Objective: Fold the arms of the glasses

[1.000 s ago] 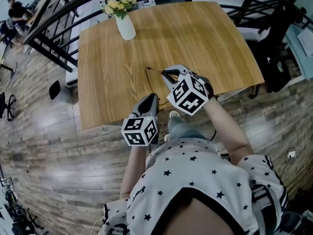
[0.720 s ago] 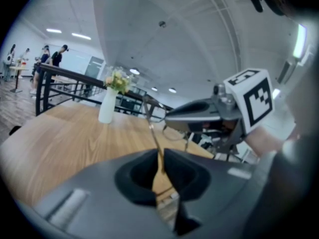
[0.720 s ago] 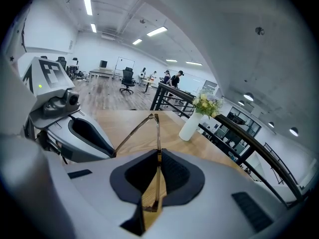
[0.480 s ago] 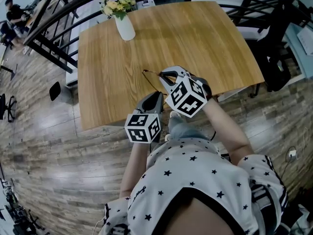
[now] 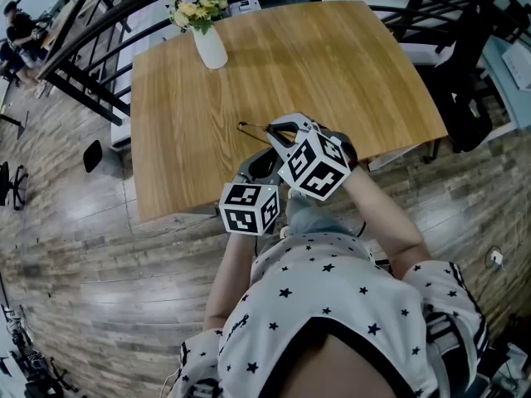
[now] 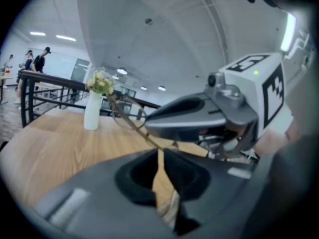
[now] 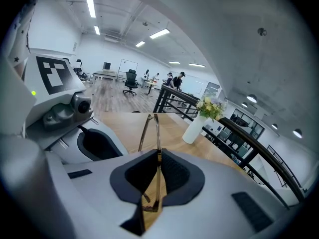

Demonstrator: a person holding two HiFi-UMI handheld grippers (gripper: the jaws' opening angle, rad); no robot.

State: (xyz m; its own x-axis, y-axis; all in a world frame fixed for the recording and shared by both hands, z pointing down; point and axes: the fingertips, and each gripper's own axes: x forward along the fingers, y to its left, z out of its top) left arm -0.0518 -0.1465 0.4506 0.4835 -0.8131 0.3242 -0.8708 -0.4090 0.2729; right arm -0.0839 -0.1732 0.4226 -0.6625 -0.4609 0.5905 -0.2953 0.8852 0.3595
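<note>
Right gripper view shows the right tool (image 7: 158, 156) clamped on the thin gold glasses (image 7: 155, 126), over the near part of the wooden surface (image 5: 348, 65). The left tool (image 6: 159, 151), its jaws having just closed a little, pinches the end of one arm at its tips, close beside the right tool. A flower vase (image 5: 209, 46) stands at the far corner.
</note>
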